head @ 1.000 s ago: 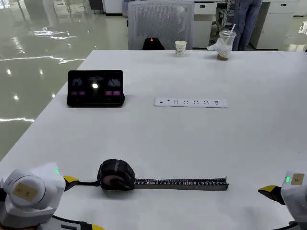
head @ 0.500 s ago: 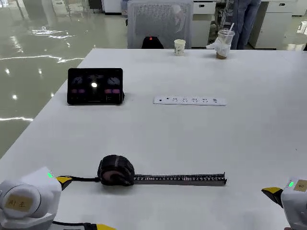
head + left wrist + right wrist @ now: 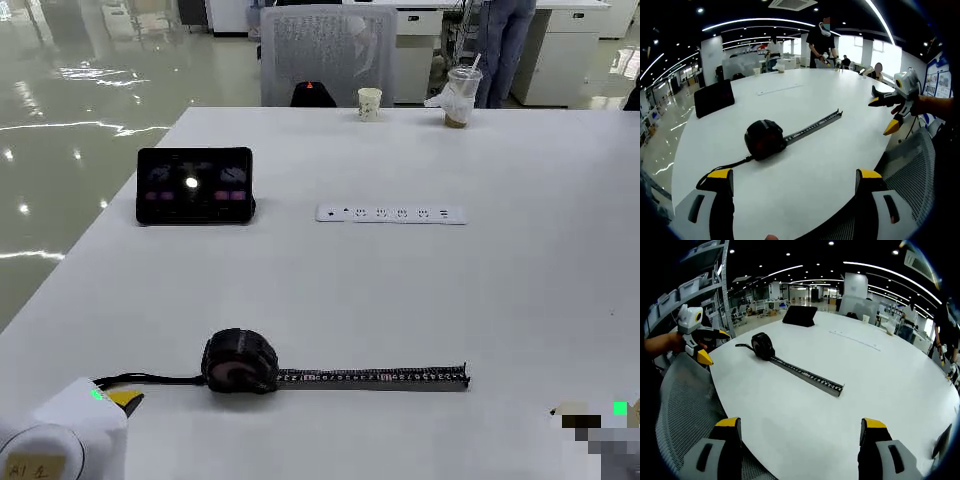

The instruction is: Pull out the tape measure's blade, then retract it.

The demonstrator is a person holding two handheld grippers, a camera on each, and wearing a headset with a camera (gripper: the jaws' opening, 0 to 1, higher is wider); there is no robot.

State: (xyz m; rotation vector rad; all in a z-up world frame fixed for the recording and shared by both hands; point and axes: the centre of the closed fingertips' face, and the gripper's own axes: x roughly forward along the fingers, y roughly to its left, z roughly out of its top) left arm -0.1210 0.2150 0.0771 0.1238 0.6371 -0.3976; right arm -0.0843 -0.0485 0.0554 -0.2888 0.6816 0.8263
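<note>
The tape measure (image 3: 240, 362) lies on the near part of the white desk (image 3: 400, 290). Its black case sits to the left and its blade (image 3: 375, 377) is drawn out flat to the right, with the long axis along the near edge. Its strap (image 3: 150, 379) trails leftward. The left tongs (image 3: 794, 175) and right tongs (image 3: 800, 423) are both spread wide, grasping nothing, well apart from the tape.

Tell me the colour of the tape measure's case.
The tape measure case is black, with a pinkish round patch on its side; best in the head view.

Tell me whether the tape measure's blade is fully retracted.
No, the blade lies extended across the table from the black case.
</note>
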